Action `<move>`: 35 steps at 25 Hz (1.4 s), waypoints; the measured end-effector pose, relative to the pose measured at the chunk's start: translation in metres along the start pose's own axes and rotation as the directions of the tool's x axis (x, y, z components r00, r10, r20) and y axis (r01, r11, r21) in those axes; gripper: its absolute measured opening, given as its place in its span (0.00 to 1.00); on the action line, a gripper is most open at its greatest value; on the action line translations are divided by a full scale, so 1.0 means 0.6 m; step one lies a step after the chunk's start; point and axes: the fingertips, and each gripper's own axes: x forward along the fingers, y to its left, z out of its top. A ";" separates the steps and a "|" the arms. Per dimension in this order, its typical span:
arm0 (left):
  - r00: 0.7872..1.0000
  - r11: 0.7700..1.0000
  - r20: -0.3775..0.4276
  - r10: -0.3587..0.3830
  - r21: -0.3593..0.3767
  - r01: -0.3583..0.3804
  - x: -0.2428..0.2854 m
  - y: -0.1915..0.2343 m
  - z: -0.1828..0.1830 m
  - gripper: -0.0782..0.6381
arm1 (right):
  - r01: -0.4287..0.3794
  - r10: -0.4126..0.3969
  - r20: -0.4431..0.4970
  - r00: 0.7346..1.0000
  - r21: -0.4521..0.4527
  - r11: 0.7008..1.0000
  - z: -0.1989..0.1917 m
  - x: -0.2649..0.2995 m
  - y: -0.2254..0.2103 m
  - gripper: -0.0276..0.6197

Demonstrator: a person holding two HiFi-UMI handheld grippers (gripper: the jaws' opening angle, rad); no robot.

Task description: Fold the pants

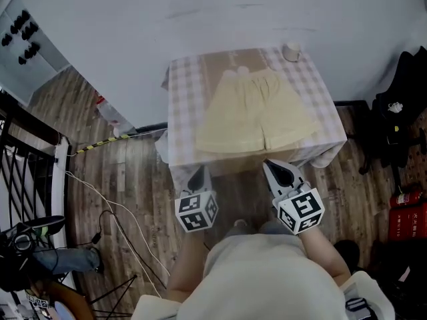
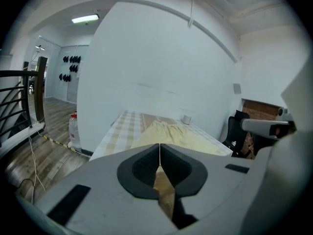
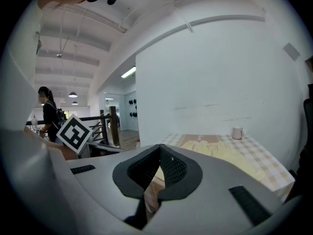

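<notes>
The pants (image 1: pixel 257 112) lie flat and spread out in the middle of the tabletop (image 1: pixel 183 105), which has a checked cloth on it. The waist end is on the far side, near the wall (image 1: pixel 200 12). The leg ends are close to the near edge. A cup (image 1: pixel 291 51) stands at the far right corner, apart from the pants.

The left tool (image 1: pixel 198 176) and the right tool (image 1: pixel 280 171) both hang just off the near edge of the tabletop, not touching the pants. There is bare cloth on the left and right of the pants. The far edge of the tabletop is right at the wall.

On the floor (image 1: pixel 133 172) to the left lie thin cables (image 1: pixel 100 199), and a dark railing (image 1: pixel 20 152) stands farther left. To the right is a black chair (image 1: pixel 393 112).

The left gripper view shows the left tool (image 2: pixel 160 146) pressed together with nothing in it. The pants (image 2: pixel 168 133) and cup (image 2: pixel 186 120) are ahead of it.

The right gripper view shows the right tool (image 3: pixel 159 148) pressed together too, and empty. Only this view shows a person (image 3: pixel 48 114) far off on the left. It also shows the pants (image 3: pixel 220 153) and cup (image 3: pixel 237 132) from low down.
</notes>
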 end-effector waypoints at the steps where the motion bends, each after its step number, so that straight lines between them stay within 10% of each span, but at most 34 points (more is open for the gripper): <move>1: 1.000 1.000 -0.004 0.007 -0.007 -0.007 0.006 0.007 -0.002 0.12 | -0.002 0.002 -0.010 1.000 0.003 1.000 -0.003 0.003 0.000 0.04; 20: 0.980 0.988 -0.147 0.135 -0.052 -0.144 0.157 0.109 -0.059 0.12 | -0.112 0.110 -0.055 0.992 -0.029 0.993 -0.001 0.156 -0.082 0.04; 35: 0.905 0.938 -0.322 0.278 -0.112 -0.327 0.224 0.171 -0.116 0.12 | -0.282 0.277 -0.093 0.956 -0.046 0.958 0.027 0.290 -0.118 0.04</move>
